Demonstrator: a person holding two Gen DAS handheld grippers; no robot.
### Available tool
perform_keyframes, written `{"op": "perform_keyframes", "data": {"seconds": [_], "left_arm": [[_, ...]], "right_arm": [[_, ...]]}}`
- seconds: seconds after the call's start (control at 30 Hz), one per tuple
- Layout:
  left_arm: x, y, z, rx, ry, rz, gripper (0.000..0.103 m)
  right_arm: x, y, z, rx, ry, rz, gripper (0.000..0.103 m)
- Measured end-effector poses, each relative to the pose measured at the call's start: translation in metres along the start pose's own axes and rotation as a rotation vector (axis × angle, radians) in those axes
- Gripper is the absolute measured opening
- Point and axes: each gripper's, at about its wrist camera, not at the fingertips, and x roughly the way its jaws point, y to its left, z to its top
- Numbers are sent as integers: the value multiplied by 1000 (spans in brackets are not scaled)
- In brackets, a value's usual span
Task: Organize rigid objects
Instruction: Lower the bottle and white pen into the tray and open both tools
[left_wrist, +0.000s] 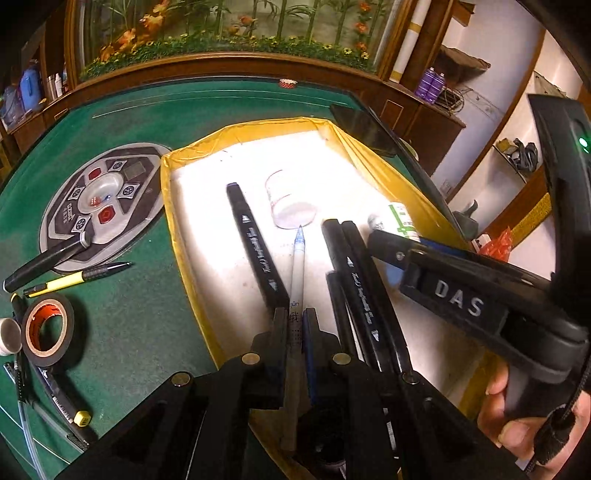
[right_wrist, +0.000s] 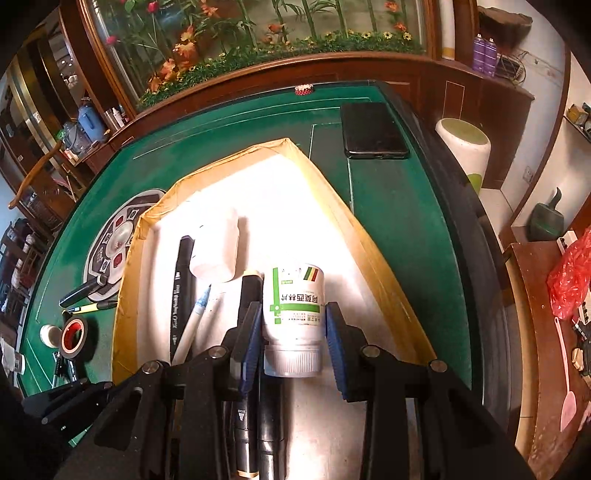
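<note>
— Pens and bottles are going into the yellow-rimmed white foam tray (left_wrist: 177, 206); which piece decides the next move?

— For the left gripper (left_wrist: 295, 325), the slim white pen with a pale blue tip (left_wrist: 298, 266). Its jaws are clamped right down on the barrel, and the pen's long axis runs straight on from the fingers, tip pointing toward the tray's far rim and stopping just short of the clear plastic cup lying on its side (left_wrist: 291, 206).

— Is it lying on the tray floor?

— Low over it, I judge; whether the tip touches I cannot tell. It sits between the long black marker (left_wrist: 256, 247) on the tray's left-rim side and a bundle of black markers (left_wrist: 354, 280) toward the right rim, roughly parallel to both.

— And the other hand?

— The right gripper (right_wrist: 291, 332) stands part open around the white pill bottle with a green label (right_wrist: 295, 314), cap toward the camera, base toward the tray's far rim. The blue pads seem to press its sides, so I read it as held. It lies nearer the tray's right rim, just beside the marker bundle.

— So each hand lets go where it is?

— Probably; both things already hang inside the rim.
</note>
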Motion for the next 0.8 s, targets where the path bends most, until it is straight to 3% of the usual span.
{"op": "perform_keyframes", "data": {"seconds": [0.17,0.27,0.33,0.43,0.8], "left_arm": [[-5,1,-2,5,-5,-25,7],[-12,-2,-3,19,-15,-33,11],[-20,-3,-4,27,-29,-43,28],[-35,-4,-6,31,-61,-45,44],[-85,25,-27,12,-137,-55,50]], "right_arm": [[-2,1,1,-2,-10,-10,34],[-8,1,2,0,-30,-14,44],[-14,2,3,1,-60,-21,46],[-24,2,4,12,-106,-3,46],[-45,8,5,26,-199,52,47]]}}
